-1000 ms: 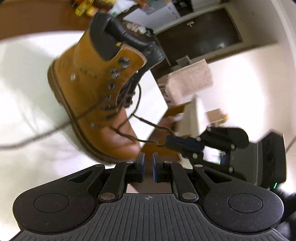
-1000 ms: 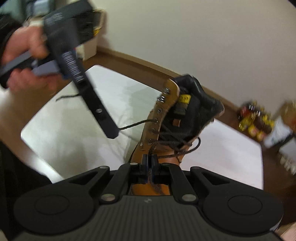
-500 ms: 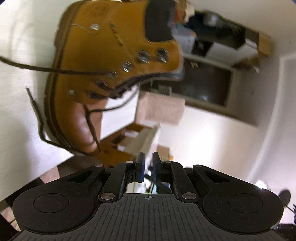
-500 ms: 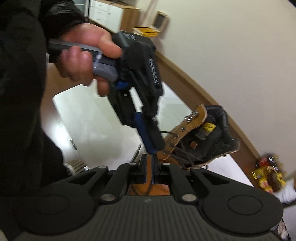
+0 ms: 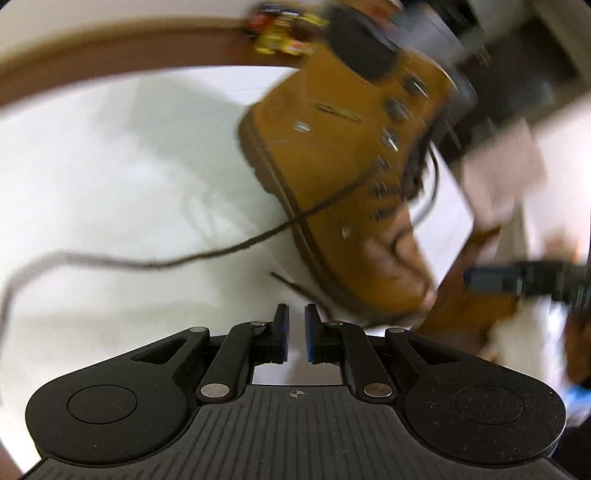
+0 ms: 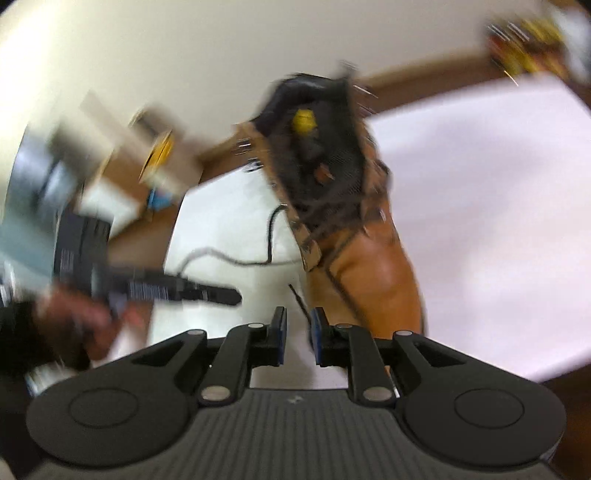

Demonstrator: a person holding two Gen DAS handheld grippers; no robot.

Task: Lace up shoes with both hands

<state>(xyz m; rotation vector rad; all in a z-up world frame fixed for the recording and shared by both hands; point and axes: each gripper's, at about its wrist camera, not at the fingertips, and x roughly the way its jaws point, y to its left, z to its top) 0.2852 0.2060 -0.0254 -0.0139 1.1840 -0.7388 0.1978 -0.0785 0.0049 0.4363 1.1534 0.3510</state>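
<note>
One tan boot (image 5: 343,184) standing on the white tabletop (image 5: 122,155), two loose dark lace ends (image 5: 207,254) trailing beside it, left hand-held gripper (image 5: 294,321) slightly parted and empty, right hand-held gripper (image 6: 298,325) just opening, nothing gripped.

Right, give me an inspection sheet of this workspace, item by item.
Surface: white tabletop, brown rim.
Job's things: tan leather lace-up boot upright on it; dark brown lace trails loose across the top, a second end lies by the toe.
Clutter: nothing seen on the tabletop.
Grippers: left gripper jaws apart, empty; right gripper jaws have just been opening, with the lace end running into the gap, no grip.
Cables: nothing seen.
Surroundings: cream wall; blurred yellow-red items; cardboard boxes.
</note>
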